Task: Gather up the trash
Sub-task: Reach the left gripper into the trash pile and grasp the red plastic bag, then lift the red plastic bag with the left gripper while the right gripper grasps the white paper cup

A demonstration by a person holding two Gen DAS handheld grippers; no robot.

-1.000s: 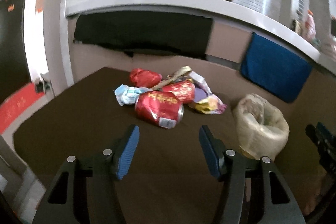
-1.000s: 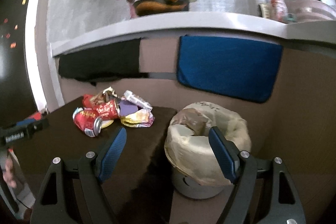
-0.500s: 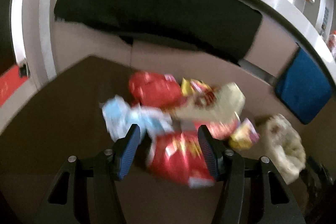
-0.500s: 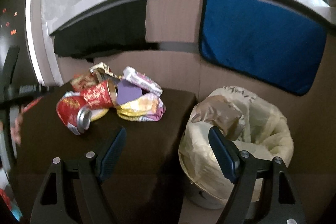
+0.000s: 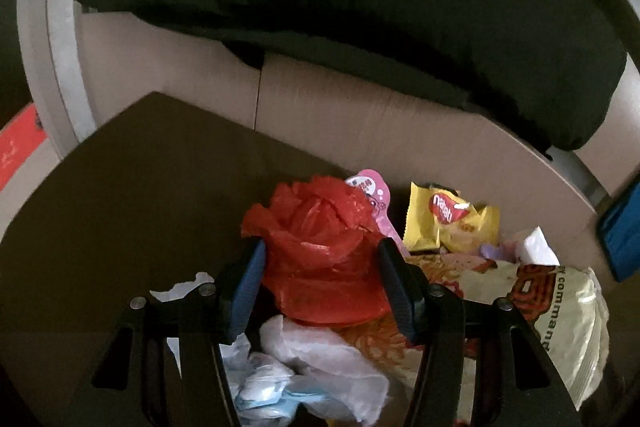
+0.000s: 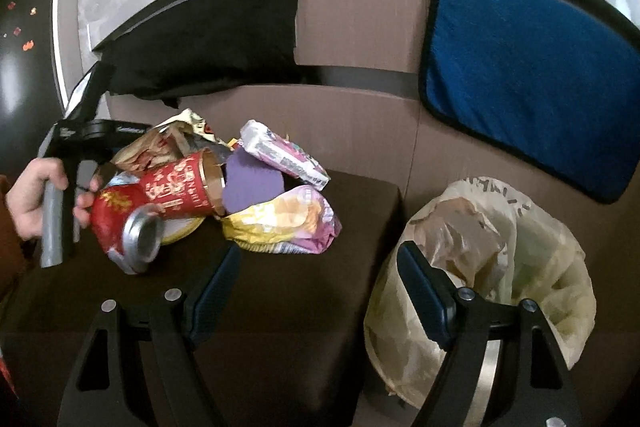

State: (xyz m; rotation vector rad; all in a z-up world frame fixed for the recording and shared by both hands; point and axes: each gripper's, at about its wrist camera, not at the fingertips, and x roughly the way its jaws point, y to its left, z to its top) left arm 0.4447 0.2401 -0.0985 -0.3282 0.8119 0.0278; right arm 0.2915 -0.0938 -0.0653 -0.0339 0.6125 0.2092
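Observation:
A pile of trash lies on a dark table. In the left wrist view my left gripper is open with its fingers either side of a crumpled red plastic bag; whether the pads touch it I cannot tell. Around it lie white-blue tissue, a yellow wrapper and a cream snack bag. In the right wrist view my right gripper is open and empty, above the table edge, between the pile and a lined trash bin. Red cans and a pink-yellow wrapper lie there.
A cardboard wall backs the table, with a black cloth and a blue cloth hanging over it. The bin stands right of the table's right edge. The left gripper's handle and hand show at the pile's left.
My left gripper has moved forward into the pile and now straddles the red bag. My right gripper has moved closer and tilted down toward the table edge and bin.

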